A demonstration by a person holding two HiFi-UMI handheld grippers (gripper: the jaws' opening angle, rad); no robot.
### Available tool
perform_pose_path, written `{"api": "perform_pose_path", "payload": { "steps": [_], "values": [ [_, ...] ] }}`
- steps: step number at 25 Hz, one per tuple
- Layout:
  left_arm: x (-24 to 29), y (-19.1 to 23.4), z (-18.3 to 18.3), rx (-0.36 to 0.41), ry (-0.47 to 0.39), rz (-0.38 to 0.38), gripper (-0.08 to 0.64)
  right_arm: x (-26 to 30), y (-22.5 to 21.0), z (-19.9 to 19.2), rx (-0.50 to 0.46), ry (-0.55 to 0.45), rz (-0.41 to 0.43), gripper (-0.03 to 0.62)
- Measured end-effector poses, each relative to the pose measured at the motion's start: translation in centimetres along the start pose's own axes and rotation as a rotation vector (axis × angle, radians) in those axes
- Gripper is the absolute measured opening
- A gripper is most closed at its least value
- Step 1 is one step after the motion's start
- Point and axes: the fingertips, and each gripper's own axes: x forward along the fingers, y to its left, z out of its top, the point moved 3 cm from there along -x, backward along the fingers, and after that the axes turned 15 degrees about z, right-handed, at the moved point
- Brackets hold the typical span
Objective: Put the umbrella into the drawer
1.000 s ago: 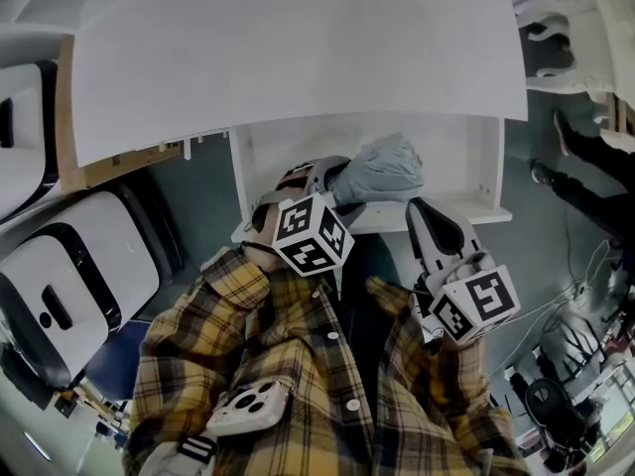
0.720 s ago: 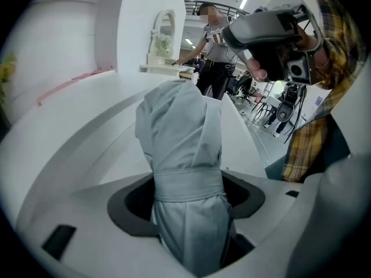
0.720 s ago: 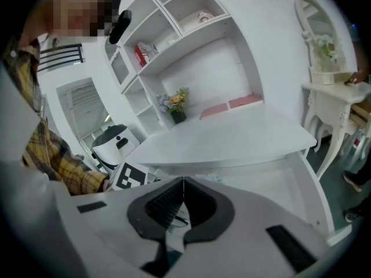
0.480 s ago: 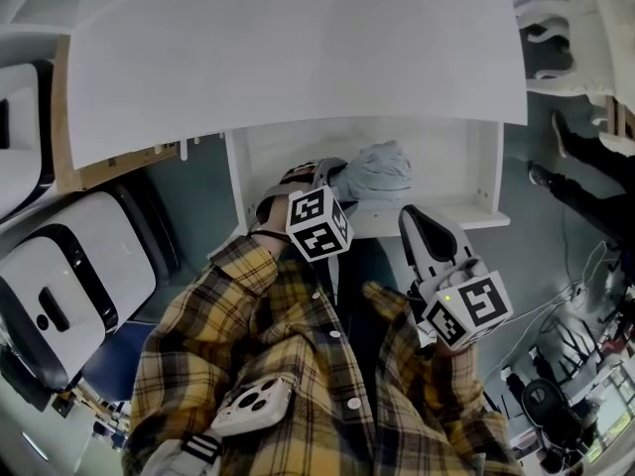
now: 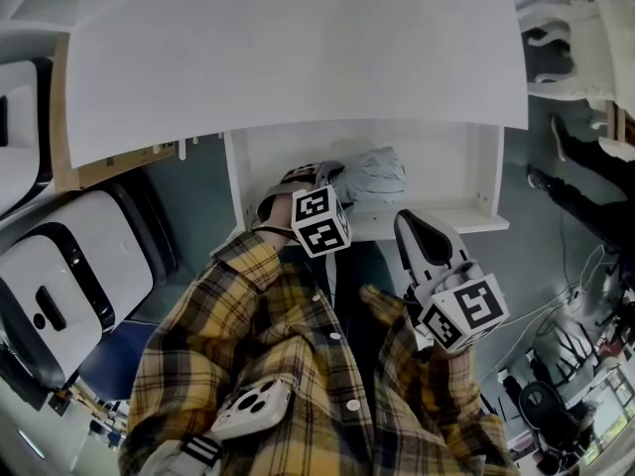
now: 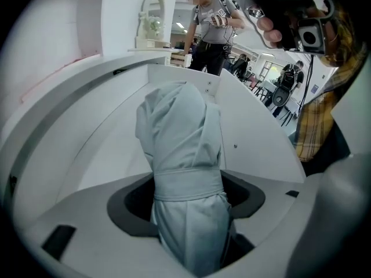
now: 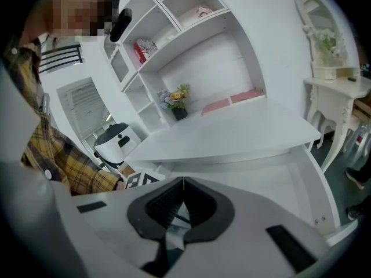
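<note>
Drawer (image 5: 238,172) open under white counter (image 5: 298,58) in head view. Grey folded umbrella (image 5: 377,177) sits over inside of drawer, held by left gripper (image 5: 335,178). Right gripper (image 5: 410,228) near drawer's front edge, apart from umbrella.

Left gripper view: jaws clamped on umbrella, just under its strap. Top end points into drawer. Cannot tell if it touches drawer floor.

Right gripper view: jaws together, tips touching, nothing held. Counter and drawer ahead, shelves (image 7: 174,33) with flowers (image 7: 177,99) behind.
</note>
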Motion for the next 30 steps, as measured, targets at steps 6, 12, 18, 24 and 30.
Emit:
{"api": "perform_pose_path", "payload": {
  "steps": [6,12,18,24,30],
  "values": [
    [0.7,0.1,-0.3,0.014,0.018,-0.007,0.317,0.3,0.1,-0.1,-0.001,0.016,0.008,0.017],
    [0.8,0.1,-0.6,0.003,0.013,-0.004,0.318,0.4,0.1,-0.1,0.003,0.012,0.005,0.017],
    [0.7,0.1,-0.5,0.008,0.001,-0.004,0.318,0.6,0.1,0.0,0.004,0.01,0.005,0.017],
    [0.6,0.3,-0.6,0.005,-0.006,0.018,0.324,1.1,0.3,0.0,-0.001,0.011,0.013,0.017],
    [-0.1,0.6,-0.3,0.01,-0.009,0.033,0.328,1.8,0.5,0.0,-0.002,0.02,0.025,0.017]
  ]
}}
